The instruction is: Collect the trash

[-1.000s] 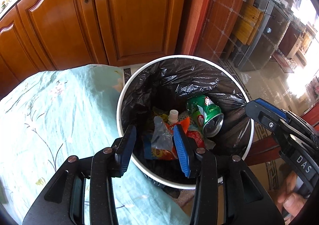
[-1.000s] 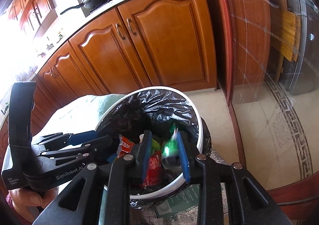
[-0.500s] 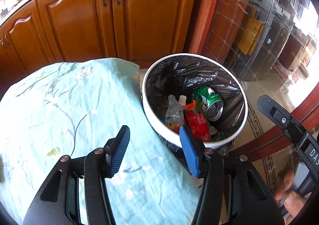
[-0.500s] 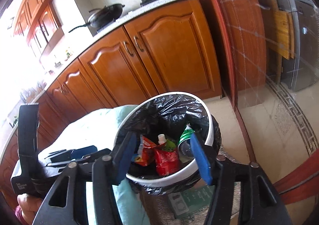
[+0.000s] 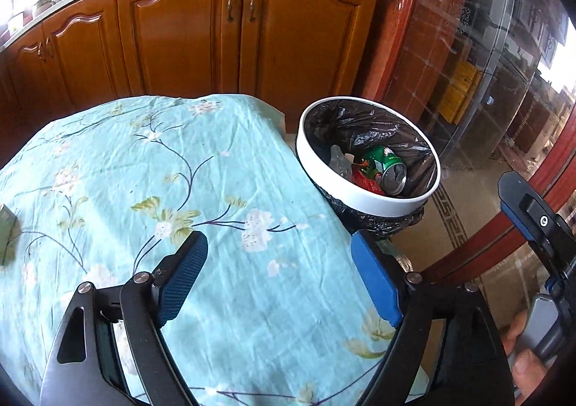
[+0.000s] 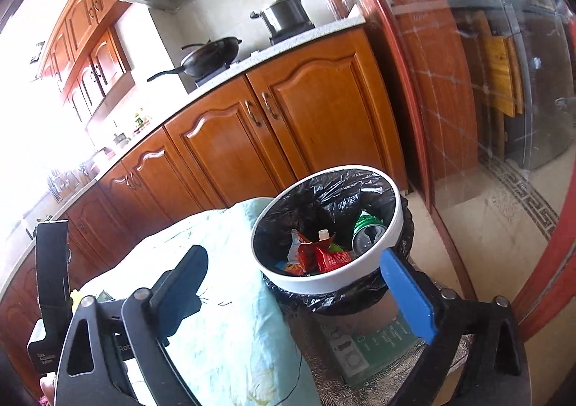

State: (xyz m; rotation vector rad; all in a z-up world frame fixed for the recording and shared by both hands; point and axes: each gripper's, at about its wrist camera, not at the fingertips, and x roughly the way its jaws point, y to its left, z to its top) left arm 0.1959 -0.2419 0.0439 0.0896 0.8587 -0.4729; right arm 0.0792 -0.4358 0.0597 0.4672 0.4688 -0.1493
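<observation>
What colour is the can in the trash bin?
Green, with a silver top; the can shows best in the left wrist view, lying inside the trash bin.

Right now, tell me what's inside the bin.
In the bin, on a black liner: a green can, red wrappers and a white-capped bottle. Anything beneath them is covered.
</observation>
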